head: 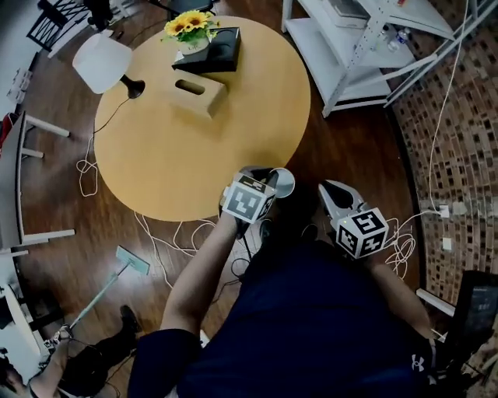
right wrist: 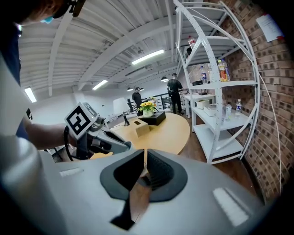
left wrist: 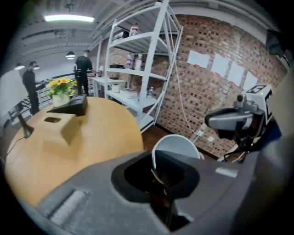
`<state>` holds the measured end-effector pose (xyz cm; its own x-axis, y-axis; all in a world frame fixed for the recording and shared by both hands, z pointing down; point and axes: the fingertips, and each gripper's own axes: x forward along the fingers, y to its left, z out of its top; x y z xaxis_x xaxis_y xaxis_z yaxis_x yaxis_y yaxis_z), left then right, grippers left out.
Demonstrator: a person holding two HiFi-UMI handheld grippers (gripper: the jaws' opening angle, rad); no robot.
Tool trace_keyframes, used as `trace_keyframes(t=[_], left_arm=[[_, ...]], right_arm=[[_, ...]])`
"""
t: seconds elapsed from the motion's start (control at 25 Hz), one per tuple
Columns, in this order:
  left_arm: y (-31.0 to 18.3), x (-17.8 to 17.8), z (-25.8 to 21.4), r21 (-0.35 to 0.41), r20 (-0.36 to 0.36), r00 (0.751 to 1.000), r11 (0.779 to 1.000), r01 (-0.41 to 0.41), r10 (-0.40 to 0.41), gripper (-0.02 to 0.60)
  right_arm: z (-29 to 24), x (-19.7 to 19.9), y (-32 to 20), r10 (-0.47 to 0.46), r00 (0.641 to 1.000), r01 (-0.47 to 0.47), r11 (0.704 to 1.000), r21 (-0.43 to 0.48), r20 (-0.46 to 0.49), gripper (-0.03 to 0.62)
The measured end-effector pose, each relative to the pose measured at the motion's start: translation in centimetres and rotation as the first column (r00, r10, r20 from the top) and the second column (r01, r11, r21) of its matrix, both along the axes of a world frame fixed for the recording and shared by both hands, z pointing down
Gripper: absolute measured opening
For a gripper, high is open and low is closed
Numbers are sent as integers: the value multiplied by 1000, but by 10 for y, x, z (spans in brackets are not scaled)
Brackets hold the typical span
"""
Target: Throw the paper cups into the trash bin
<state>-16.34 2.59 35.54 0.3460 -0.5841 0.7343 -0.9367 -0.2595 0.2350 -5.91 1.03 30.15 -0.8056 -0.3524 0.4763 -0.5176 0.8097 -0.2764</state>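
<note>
Right at the desk's [head: 179, 148] edge, the left tool [head: 266, 177] pinches a cup [head: 284, 183] by its rim; the right tool [head: 330, 191], nearby, is closed, empty.

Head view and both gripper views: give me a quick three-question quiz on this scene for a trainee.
1. True or false: the left gripper grips a paper cup by its rim.
2. The right gripper has its jaws: A) wide open; B) shut with nothing between them; C) shut on a cup.
3. Fill in: the sunflowers stand on the round wooden ____.
Key: 1 true; 2 B; 3 table.
</note>
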Motion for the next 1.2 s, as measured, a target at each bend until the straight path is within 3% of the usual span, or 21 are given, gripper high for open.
trace_keyframes(t=[0.04, 0.16, 0.28, 0.52, 0.72, 0.8, 0.96, 1.2], left_arm=[[-5, 21, 3, 1, -3, 1000, 1000, -28, 28, 32], [-20, 67, 13, 28, 26, 997, 997, -75, 74, 32], [-29, 105, 7, 58, 15, 996, 994, -89, 88, 32], [-27, 167, -5, 100, 7, 987, 982, -158, 158, 47], [-5, 203, -3, 55, -104, 964, 969, -240, 244, 133], [-1, 204, -8, 71, -123, 958, 965, -253, 260, 196], [12, 173, -14, 88, -158, 975, 986, -142, 154, 204], [55, 95, 38, 0, -64, 996, 998, 63, -63, 202]], right_arm=[[1, 4, -1, 17, 1000, -17, 1000, -8, 4, 16], [8, 20, 0, 66, 998, -66, 997, -35, 0, 106], [19, 42, -2, 127, 991, -129, 990, -57, -39, 130], [48, 101, -4, 260, 954, -280, 951, -134, -146, 93], [63, 133, -1, 309, 924, -341, 933, -117, -227, 31], [72, 140, -2, 310, 918, -347, 930, -119, -249, 31], [90, 151, -5, 289, 916, -337, 930, -144, -279, 31], [147, 139, -1, 201, 918, -281, 938, -202, -343, 31]])
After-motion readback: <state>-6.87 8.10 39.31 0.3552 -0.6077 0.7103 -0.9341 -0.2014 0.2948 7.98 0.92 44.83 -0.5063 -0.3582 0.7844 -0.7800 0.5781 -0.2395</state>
